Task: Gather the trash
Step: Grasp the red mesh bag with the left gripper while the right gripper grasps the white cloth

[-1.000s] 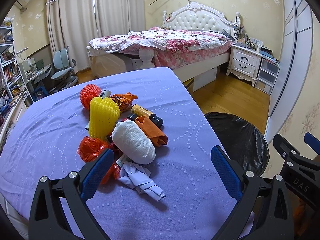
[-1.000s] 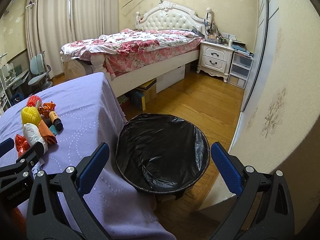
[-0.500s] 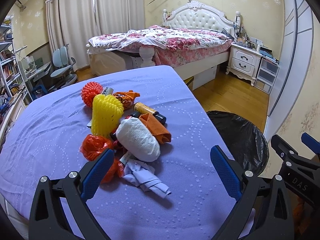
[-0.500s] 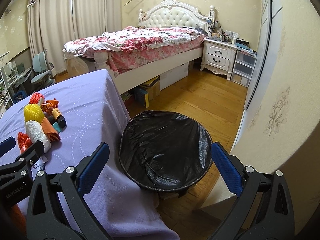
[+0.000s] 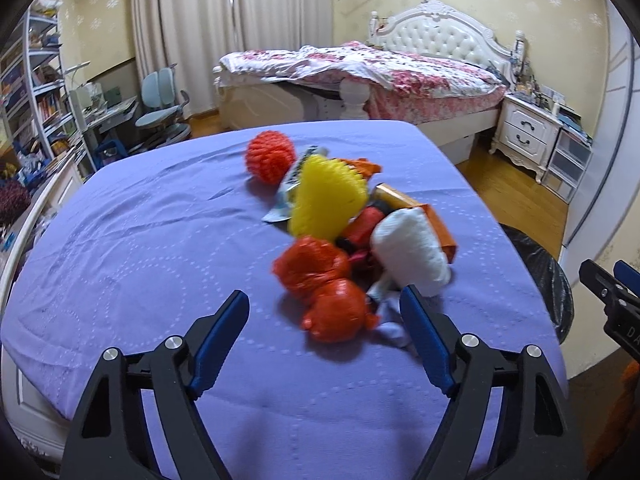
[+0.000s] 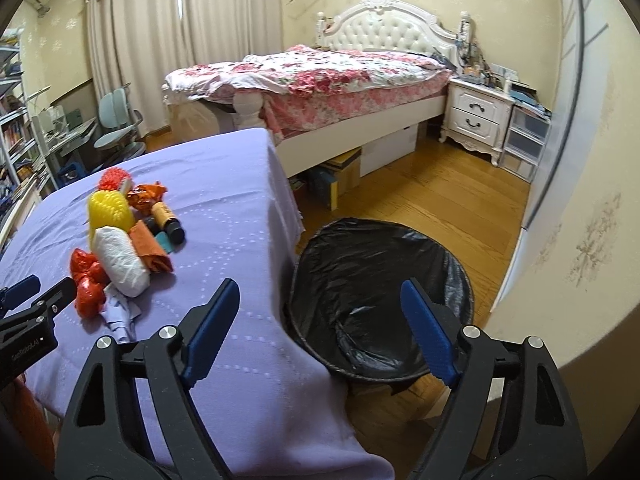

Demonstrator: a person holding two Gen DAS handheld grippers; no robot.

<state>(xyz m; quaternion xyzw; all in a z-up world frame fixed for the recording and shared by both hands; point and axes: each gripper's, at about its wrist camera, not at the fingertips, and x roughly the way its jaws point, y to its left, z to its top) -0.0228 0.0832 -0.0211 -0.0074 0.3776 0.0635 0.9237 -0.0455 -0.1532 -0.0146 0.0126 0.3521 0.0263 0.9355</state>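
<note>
**Reaching for the first piece of trash**

My left tongs (image 5: 324,312) are spread wide and empty, low over the purple cloth (image 5: 140,248), with the red bag (image 5: 320,280) just ahead at 12 o'clock, between the 2 tips but not yet touched. Behind it the pile runs toward 1 o'clock: white wad (image 5: 412,256), yellow net (image 5: 326,200), orange net ball (image 5: 270,156). My right tongs (image 6: 320,320) are also apart and hold nothing, hanging over the table edge with the bin (image 6: 380,300) at 1 o'clock, its black liner apparently empty.

I judge this the approach, nothing yet binned. Next I should ease the left tongs forward around the red bag, squeeze, lift clear, then carry it right toward 3 o'clock and over the bin.
</note>
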